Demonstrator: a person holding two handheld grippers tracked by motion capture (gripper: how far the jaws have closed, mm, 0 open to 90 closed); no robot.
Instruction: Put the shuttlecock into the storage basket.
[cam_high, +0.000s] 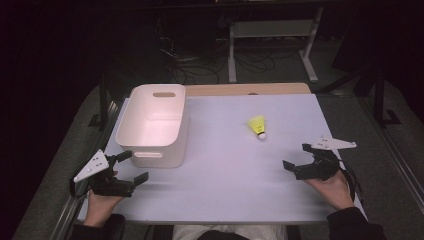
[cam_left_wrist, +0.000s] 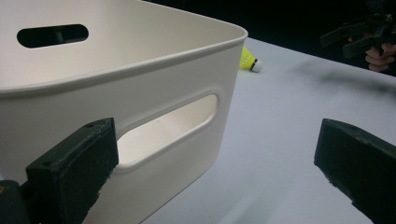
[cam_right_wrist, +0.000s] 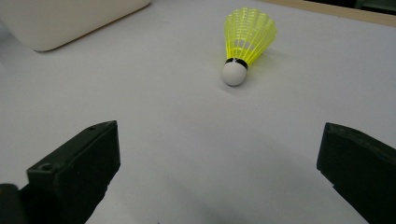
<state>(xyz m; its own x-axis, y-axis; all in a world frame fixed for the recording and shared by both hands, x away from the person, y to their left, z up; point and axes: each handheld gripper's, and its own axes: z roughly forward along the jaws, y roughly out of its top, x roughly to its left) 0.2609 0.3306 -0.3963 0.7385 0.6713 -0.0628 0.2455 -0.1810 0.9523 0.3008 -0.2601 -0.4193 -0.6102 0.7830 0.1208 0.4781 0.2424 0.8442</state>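
**Shuttlecock lies untouched between open tongs and white bin**

A yellow shuttlecock (cam_high: 258, 127) lies on its side on the pale table (cam_high: 225, 190), right of centre and toward the far half, its white cork tip pointing to the near edge and its yellow skirt to the far one. Nothing touches it.

The right gripper (cam_high: 299, 159), held in the person's right hand (cam_high: 330, 189) at the near right of the table, has its jaws spread wide with nothing between them. It sits near the shuttlecock, on its near right side, and apart from it. In the right gripper view the shuttlecock (cam_right_wrist: 243, 42) lies ahead of the two black jaws, on bare tabletop, with a corner of the white bin (cam_right_wrist: 65, 21) at the far left.

The left gripper (cam_high: 131, 165), in the person's left hand (cam_high: 102, 202) at the near left corner, is also open and empty. Its far jaw is just beside the near wall of the white bin (cam_high: 155, 116), which stands upright on the left half of the table. In the left gripper view, the bin's slotted handle (cam_left_wrist: 168, 128) fills the space ahead of the left jaw; whether that jaw touches the wall cannot be told. Beyond the bin's corner the shuttlecock (cam_left_wrist: 249, 59) peeks out, and the right gripper (cam_left_wrist: 362, 35) shows far off at the upper right.
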